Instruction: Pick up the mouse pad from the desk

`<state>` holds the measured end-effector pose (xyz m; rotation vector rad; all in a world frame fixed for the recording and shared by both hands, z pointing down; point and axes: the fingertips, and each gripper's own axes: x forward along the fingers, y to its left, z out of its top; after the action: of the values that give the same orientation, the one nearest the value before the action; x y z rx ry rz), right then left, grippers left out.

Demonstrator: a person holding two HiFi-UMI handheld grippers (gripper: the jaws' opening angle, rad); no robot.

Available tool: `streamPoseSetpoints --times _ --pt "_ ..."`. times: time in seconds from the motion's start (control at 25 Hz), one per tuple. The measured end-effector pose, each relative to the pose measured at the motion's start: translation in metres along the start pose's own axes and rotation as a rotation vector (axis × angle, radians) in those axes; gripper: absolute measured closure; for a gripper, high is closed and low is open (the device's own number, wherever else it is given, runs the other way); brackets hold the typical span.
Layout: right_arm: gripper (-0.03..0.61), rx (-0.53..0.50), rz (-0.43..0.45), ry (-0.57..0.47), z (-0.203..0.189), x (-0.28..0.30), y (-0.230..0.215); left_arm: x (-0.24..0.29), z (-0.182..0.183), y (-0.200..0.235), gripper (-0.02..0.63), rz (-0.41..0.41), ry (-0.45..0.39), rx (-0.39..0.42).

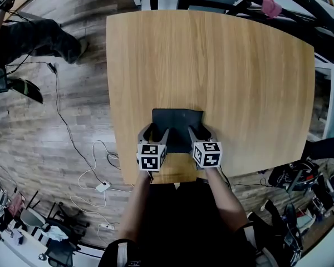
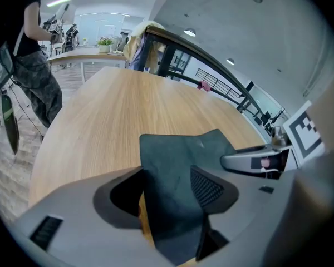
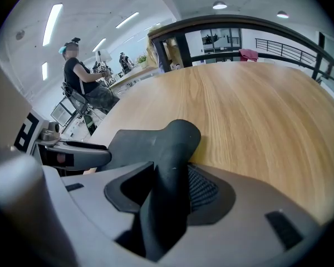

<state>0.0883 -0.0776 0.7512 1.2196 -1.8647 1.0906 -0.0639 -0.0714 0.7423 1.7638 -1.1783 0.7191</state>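
Note:
A dark grey mouse pad (image 1: 177, 125) lies near the front edge of the wooden desk (image 1: 211, 65). My left gripper (image 1: 155, 133) is shut on the pad's near left edge, and the pad (image 2: 178, 171) runs up between its jaws. My right gripper (image 1: 199, 132) is shut on the near right edge, where the pad (image 3: 170, 171) is curled upward into a fold between the jaws. The far part of the pad still rests flat on the desk. In each gripper view the other gripper shows at the side: the right one (image 2: 256, 161), the left one (image 3: 72, 152).
A person (image 3: 80, 79) stands off the desk's left side beside other tables. Cables and a power strip (image 1: 103, 187) lie on the wood floor at left. A black railing with a pink cloth (image 1: 271, 5) runs behind the desk. Bags and gear (image 1: 295, 177) sit at right.

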Motion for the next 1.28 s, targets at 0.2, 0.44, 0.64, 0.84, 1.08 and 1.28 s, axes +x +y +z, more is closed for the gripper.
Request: streamPoseSetpoints --times 0.2,0.44,0.64,0.84,1.08,1.28 --pt "0.390 -0.039 -0.002 -0.007 0.000 0.001 -0.002 0.002 0.000 0.001 0.356 0.010 0.000 0.004" --pt "0.407 -0.036 0.029 0.018 -0.001 0.001 -0.001 0.001 0.000 0.005 0.356 0.013 -0.015 -0.002" --pt "0.420 -0.046 0.035 0.025 0.002 -0.001 0.002 0.002 0.002 0.007 0.367 0.006 -0.023 -0.015" --pt "0.428 -0.053 0.044 0.020 0.005 -0.005 0.004 -0.002 0.002 0.013 0.419 0.015 -0.030 -0.035" --pt "0.443 -0.065 0.055 0.006 0.008 -0.011 0.010 -0.012 0.004 0.026 0.480 0.058 -0.071 -0.078" --pt "0.451 -0.050 0.063 0.002 0.006 -0.014 0.010 -0.017 0.003 0.027 0.528 0.070 -0.100 -0.102"
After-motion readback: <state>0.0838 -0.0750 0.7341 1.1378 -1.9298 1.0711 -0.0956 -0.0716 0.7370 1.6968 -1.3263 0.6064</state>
